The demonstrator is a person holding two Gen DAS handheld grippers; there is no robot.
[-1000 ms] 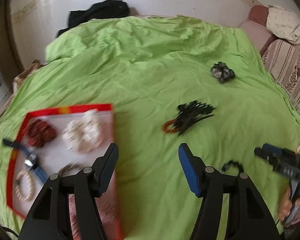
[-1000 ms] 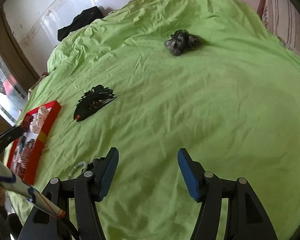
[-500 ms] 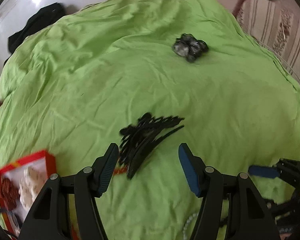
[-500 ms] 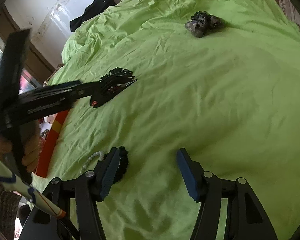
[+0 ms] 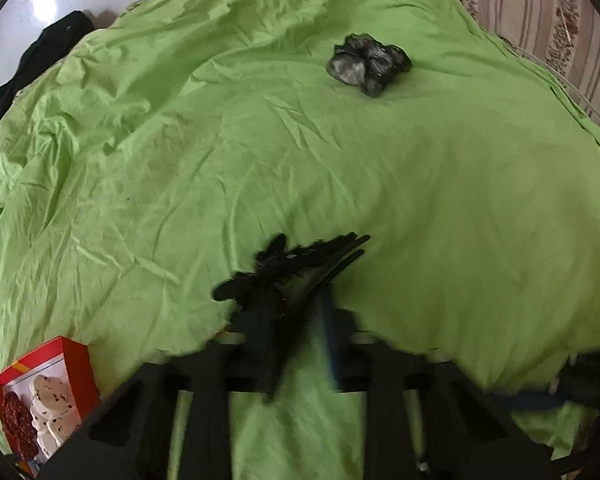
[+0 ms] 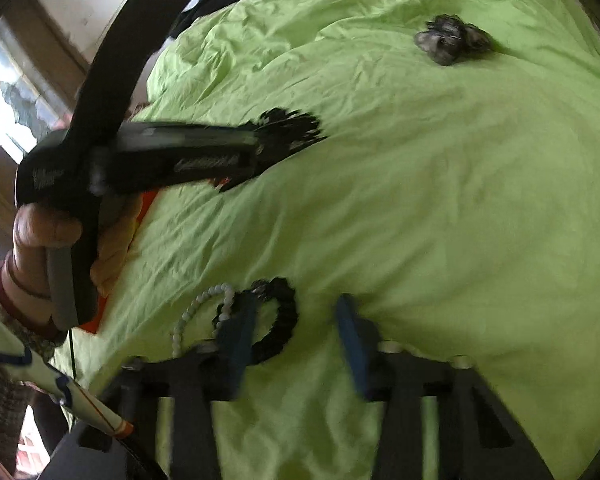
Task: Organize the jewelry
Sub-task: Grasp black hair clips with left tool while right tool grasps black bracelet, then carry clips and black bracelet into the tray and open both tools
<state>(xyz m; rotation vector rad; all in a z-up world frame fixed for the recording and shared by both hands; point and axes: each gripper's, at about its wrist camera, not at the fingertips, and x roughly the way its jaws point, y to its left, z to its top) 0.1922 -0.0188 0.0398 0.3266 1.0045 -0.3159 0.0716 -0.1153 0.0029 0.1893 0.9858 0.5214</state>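
The black hair clip is long and toothed, with frilly lace-like edges, and lies on the green sheet near the middle of the bed. The left gripper is smeared by motion blur; its fingers straddle the clip's near end, but whether they press on it I cannot tell, nor how wide they stand. From the right wrist view the left gripper reaches the clip from the side, held by the left hand. The right gripper stands apart, holding nothing, its left finger over a black bead bracelet, with a white bead bracelet touching that one on the left. A dark grey scrunchie sits well apart, farther up the sheet. The red box is cut off at the lower left corner of the left wrist view; in it lie a white spotted scrunchie and a dark red one, side by side and touching. A black garment lies at the sheet's far edge.
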